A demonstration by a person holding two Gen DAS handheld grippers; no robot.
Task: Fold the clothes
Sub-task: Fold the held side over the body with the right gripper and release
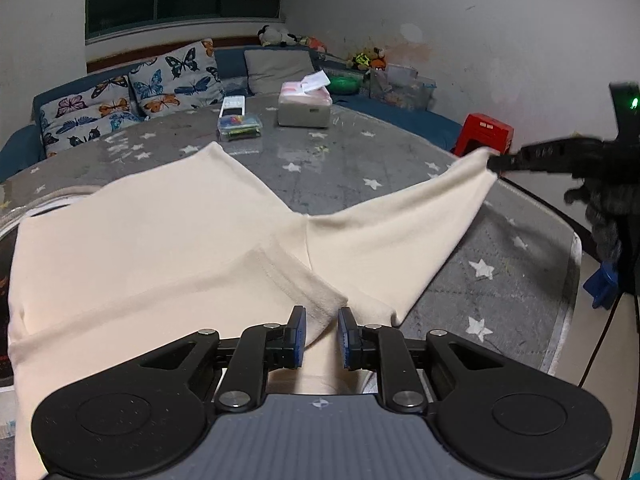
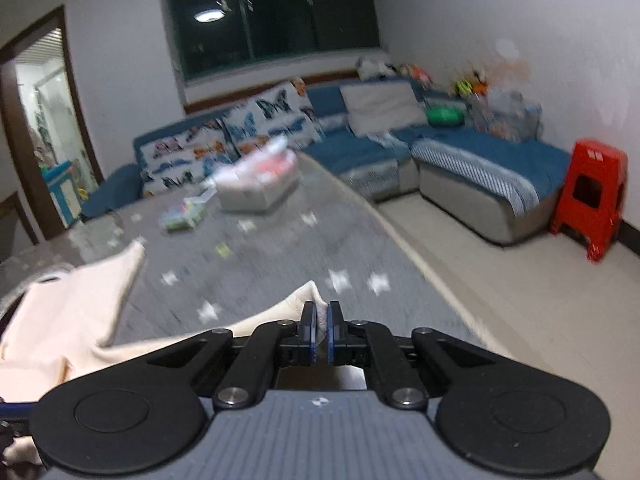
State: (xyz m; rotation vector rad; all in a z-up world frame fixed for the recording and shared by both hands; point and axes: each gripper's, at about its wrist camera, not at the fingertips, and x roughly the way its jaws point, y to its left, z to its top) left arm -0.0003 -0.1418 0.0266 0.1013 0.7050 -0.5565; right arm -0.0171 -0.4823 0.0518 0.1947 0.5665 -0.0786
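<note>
cream garment (image 1: 168, 240) is lying spread across the near part of a grey star-printed table cover (image 1: 340, 160), with its main body sitting low and left in the left wrist view and two corners reaching away toward the far side. one far corner is pointing toward the butterfly cushions (image 1: 132, 96), lying flat on the cover. the other corner is stretching out to the right, so the long axis of that pulled flap is running from the middle of the cloth out toward the table's right edge, lifted off the surface. a hemmed, stitched edge is folding over on top of the body just ahead of the left gripper (image 1: 322, 336).

the left gripper is hovering low over the cloth with its blue-padded fingers (image 1: 299, 334) parted by a modest gap; the hemmed edge is lying just beside the left pad, but nothing is being pinched between them.

the right gripper (image 2: 321, 330) is pinching the garment's (image 2: 80, 300) right corner, its fingers (image 2: 308, 328) nearly closed with a thin fold of cream fabric clamped between the pads. in the left wrist view the same gripper (image 1: 496, 162) is gripping the flap's tip near the red stool (image 1: 486, 136).

farther back on the table a tissue box (image 1: 305, 106) and a clear plastic case (image 1: 239, 126) are sitting well apart from the cloth.
</note>
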